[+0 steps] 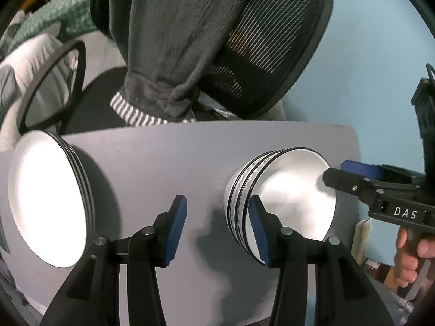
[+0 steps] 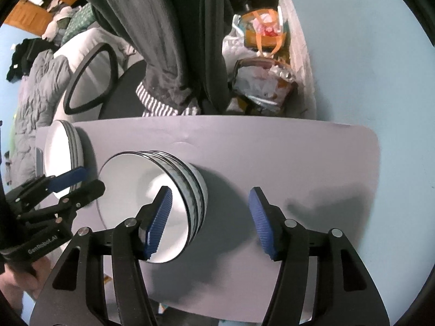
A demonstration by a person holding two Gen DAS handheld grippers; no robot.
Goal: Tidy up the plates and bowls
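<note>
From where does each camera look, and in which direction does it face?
Left wrist view: sits on the left gripper, looks steeply down at the table, plates to its left, bowls to its right; the right gripper and a hand show at the right edge.
Right wrist view: sits on the right gripper, looks steeply down, bowls by its left finger; the left gripper shows at the left edge.
Shared: table, plates, bowls, the chair behind. Both grippers are open and hold nothing.

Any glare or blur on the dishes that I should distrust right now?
Left wrist view: the plate stack is blown out white, its surface unreadable; the bowl stack shows soft shading. Right wrist view: bowls evenly lit, rims slightly smeared; fisheye bends the table edge.
</note>
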